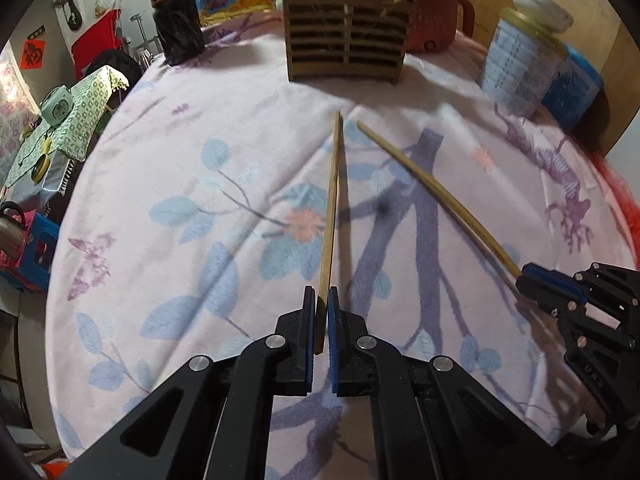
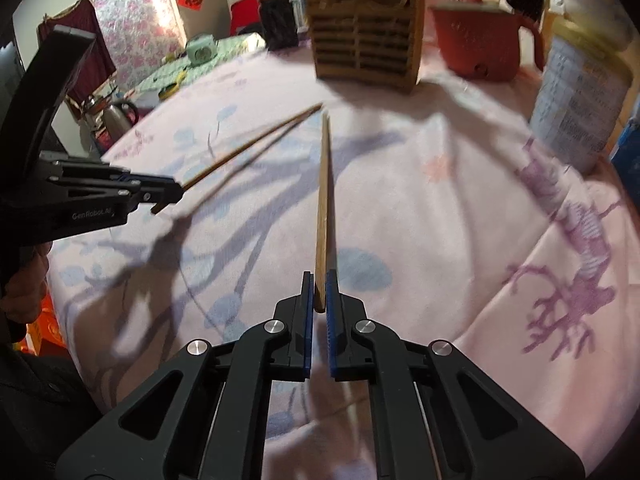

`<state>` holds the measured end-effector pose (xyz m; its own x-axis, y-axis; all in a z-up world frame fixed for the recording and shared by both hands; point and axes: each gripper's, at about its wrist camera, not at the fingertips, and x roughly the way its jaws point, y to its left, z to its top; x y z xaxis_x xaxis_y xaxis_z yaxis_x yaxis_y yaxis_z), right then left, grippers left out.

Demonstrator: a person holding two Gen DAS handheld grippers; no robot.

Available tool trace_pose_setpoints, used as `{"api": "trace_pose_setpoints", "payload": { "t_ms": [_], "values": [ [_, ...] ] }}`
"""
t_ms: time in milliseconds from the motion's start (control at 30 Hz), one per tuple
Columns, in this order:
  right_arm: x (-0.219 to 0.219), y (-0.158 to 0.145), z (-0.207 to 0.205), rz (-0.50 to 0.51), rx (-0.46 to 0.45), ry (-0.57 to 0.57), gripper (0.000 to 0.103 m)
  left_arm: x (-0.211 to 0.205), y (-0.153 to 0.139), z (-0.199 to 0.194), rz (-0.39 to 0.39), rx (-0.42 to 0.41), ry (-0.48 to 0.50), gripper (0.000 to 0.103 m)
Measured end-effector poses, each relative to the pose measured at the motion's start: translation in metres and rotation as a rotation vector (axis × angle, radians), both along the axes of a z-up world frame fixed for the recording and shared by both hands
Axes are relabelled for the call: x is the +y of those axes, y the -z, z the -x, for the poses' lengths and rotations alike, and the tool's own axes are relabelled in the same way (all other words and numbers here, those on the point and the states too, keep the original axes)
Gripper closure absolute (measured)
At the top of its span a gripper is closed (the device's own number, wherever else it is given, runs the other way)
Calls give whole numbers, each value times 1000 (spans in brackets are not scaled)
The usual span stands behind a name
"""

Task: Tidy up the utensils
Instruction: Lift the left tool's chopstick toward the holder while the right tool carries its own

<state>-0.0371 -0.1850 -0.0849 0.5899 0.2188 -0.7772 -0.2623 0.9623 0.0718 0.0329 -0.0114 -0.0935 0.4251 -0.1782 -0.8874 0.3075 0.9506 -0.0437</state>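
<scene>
Pink floral cloth [image 1: 224,184] covered the counter, with a slatted wooden utensil holder [image 1: 346,46] standing at its far side, chopsticks already poking out of its top. A red mug [image 1: 436,24] stood just right of the holder, a labelled tin [image 1: 516,68] farther right, and a dark bottle [image 1: 176,20] to the left.

The left tool [image 1: 322,300] was clamped on the thick end of one chopstick [image 1: 331,208], which pointed ahead toward the holder, its tip short of it. The right tool [image 2: 319,286] gripped a second chopstick [image 2: 323,196] the same way, raised above the cloth and aimed at the holder. The two tips lay near each other, apart, in front of the holder.
</scene>
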Motion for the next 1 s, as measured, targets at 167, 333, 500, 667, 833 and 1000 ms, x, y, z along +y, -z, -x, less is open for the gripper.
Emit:
{"api": "trace_pose_setpoints", "payload": {
  "t_ms": [167, 333, 500, 667, 833, 1000],
  "values": [
    [-11, -38, -2, -32, -99, 33, 96, 6, -34, -4, 17, -61, -18, 98],
    [-16, -87, -5, -61, -227, 49, 97, 9, -77, -8, 47, -139, -25, 98],
    [-21, -114, -10, -101, -289, 58, 97, 7, -85, -12, 53, -140, 0, 93],
    [-23, -114, -11, -109, -280, 66, 97, 1, -38, -2, 38, -45, 46, 68],
    [-25, -113, -11, -104, -267, 68, 97, -4, 8, 7, 12, 40, 90, 69],
    [-29, -112, -11, -104, -252, 74, 96, -4, 24, 11, 16, 38, 113, 80]
  ]
}}
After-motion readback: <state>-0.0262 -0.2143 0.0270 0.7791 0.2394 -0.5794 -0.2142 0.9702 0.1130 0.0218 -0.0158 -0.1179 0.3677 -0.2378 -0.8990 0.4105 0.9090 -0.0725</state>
